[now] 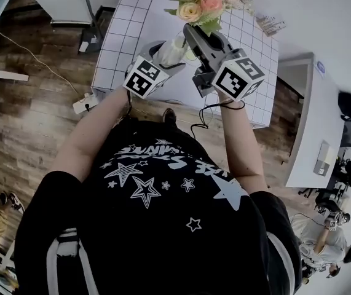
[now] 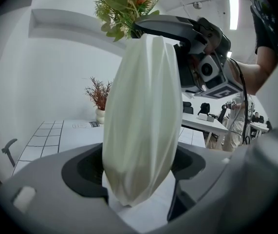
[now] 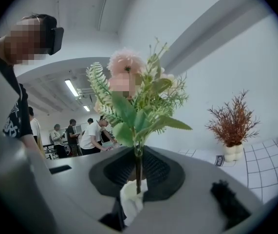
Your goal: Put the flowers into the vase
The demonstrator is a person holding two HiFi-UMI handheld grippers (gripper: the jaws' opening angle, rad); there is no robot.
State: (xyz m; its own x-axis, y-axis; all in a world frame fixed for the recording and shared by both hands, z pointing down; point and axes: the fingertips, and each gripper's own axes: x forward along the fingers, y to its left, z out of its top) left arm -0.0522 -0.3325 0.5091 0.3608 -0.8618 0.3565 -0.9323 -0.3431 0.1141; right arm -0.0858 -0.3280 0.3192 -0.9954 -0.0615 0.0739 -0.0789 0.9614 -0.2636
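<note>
Left gripper (image 1: pixel 163 59) is clamped on the vase (image 2: pixel 143 121), roughly upright. Right gripper (image 1: pixel 190 32) is pinched on the flowers (image 3: pixel 134 101) by the stem, which is vertical, right at the vase mouth. I read the next move as straight down. I can't see the stem tip. The potted dried plant (image 3: pixel 232 126) on the table (image 1: pixel 126 23) is well clear.

I saw a dark wood-plank floor (image 1: pixel 34 134) with a white power strip (image 1: pixel 84 103) lying beside a white table (image 1: pixel 120 35) whose top was ruled in a grid. Another white desk (image 1: pixel 307 134) stood at the right. A pot of reddish dried plants (image 3: pixel 232 128) sat against a plain white wall (image 3: pixel 255 67); strip lights (image 3: pixel 72 87) glowed over people (image 3: pixel 92 135) at far desks.
</note>
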